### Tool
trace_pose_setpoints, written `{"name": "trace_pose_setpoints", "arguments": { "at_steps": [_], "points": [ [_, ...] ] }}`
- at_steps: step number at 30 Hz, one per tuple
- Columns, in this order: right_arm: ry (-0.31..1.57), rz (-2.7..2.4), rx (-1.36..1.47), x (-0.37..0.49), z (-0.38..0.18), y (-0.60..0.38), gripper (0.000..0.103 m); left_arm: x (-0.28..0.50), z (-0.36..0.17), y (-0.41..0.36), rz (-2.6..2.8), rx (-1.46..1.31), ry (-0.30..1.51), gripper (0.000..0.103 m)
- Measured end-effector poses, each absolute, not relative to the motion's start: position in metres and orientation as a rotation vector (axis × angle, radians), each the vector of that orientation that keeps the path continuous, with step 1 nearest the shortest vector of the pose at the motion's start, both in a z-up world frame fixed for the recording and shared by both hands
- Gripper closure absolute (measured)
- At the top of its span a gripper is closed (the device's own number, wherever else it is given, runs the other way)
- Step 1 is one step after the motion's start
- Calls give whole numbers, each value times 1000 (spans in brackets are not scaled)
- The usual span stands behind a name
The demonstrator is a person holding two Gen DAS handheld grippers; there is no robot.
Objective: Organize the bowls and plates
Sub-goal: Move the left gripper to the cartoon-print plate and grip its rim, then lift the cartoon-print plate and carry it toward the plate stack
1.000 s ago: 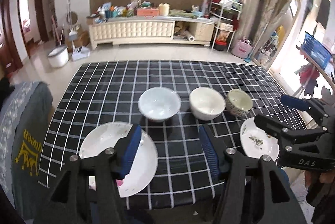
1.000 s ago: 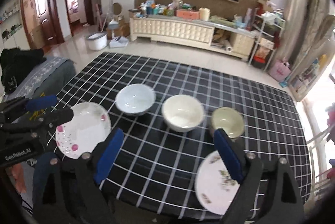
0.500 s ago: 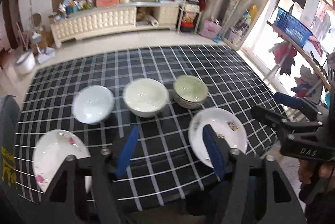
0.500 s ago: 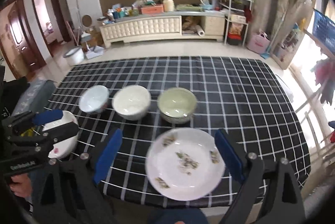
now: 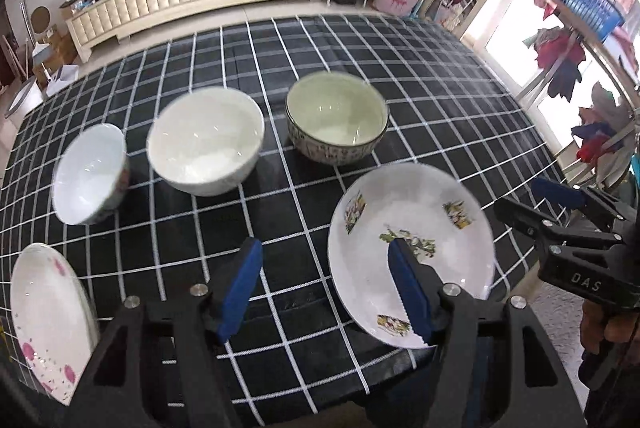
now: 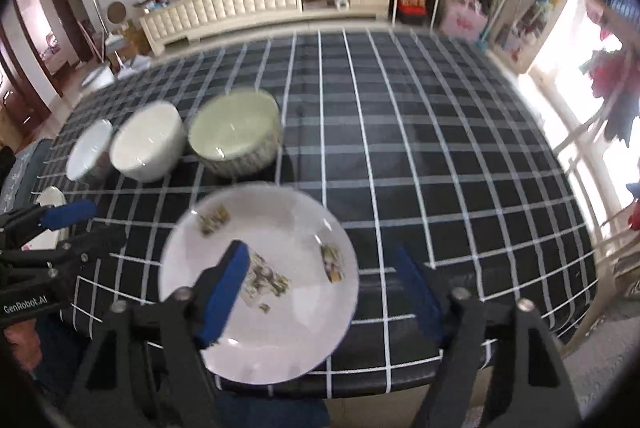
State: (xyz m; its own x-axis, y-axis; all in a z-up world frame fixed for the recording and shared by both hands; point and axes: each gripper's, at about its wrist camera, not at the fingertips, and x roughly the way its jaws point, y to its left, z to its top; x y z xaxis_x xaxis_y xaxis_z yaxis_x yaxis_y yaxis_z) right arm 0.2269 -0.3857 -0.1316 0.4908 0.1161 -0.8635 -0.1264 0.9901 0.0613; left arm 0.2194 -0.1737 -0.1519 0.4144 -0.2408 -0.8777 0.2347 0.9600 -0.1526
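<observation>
Floral plate [image 6: 264,284] sits at near table edge, just in front of green bowl [image 6: 234,134]. My R gripper [image 6: 320,292] is closing, jaws astride plate's right half, nothing pinched yet. L gripper [image 5: 324,288] half-open, empty, over tablecloth [image 5: 420,100]. Risk imo: pad slips on the glazed rim, plate skids off edge or knocks bowl.
</observation>
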Motion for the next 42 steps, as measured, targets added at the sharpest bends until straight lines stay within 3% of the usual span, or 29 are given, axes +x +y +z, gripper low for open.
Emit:
{"name": "trace_pose_setpoints", "arguments": {
  "at_steps": [5, 11, 13, 18, 42],
  "points": [
    [1134, 133, -10, 233, -165, -392, 48, 228, -183, -182, -311, 7, 1172, 42],
    [1198, 122, -20, 235, -190, -394, 74, 230, -213, -193, -358, 42, 1247, 71],
    [1206, 134, -9, 234, -193, -395, 79, 231, -218, -194, -367, 45, 1259, 78],
    [1184, 152, -14, 231, -194, -394, 79, 234, -225, -198, -399, 33, 1289, 90],
    [1173, 126, 92, 227, -174, -373, 80, 226, -207, -174, -312, 3, 1259, 89]
  ]
}}
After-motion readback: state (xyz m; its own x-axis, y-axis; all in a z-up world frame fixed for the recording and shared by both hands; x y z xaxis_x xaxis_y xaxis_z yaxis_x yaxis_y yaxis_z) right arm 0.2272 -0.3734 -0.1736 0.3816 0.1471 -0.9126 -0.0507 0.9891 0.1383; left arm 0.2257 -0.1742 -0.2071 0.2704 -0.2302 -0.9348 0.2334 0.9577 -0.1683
